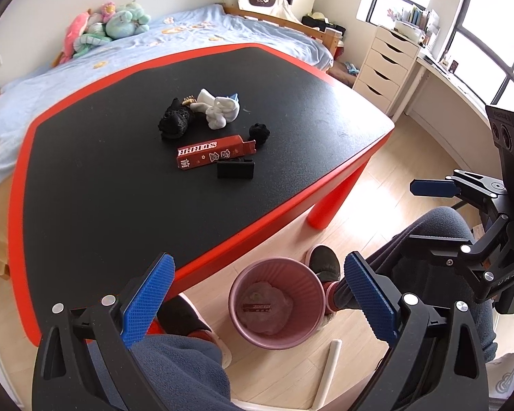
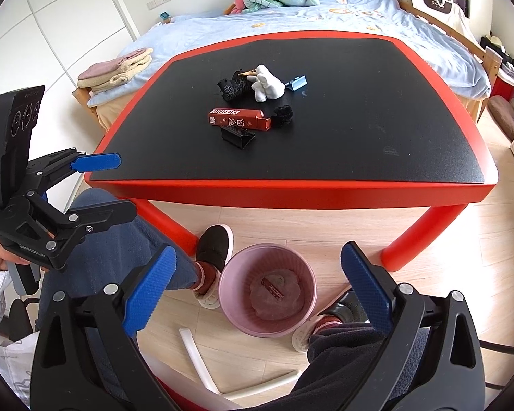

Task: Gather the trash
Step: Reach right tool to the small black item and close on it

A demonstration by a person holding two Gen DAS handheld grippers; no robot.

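A red carton (image 1: pixel 216 154) (image 2: pixel 238 120) lies on the black-topped red table (image 1: pixel 85 185) (image 2: pixel 359 137), beside a black clip (image 1: pixel 235 170) (image 2: pixel 238 136), a small black wad (image 1: pixel 259 133) (image 2: pixel 282 115), a black crumpled piece (image 1: pixel 175 120) (image 2: pixel 231 88), white crumpled pieces (image 1: pixel 219 108) (image 2: pixel 267 85) and a blue clip (image 2: pixel 296 83). A pink bin (image 1: pixel 277 303) (image 2: pixel 267 289) on the floor holds a bag and a small red wrapper. My left gripper (image 1: pixel 257 303) and right gripper (image 2: pixel 257 291) are open and empty above the bin.
The person's knees and slippered feet (image 1: pixel 323 263) (image 2: pixel 216 246) flank the bin. A white chair frame (image 2: pixel 195 352) lies below. A bed (image 1: pixel 188 34) with plush toys stands behind the table, white drawers (image 1: pixel 383 65) to the right.
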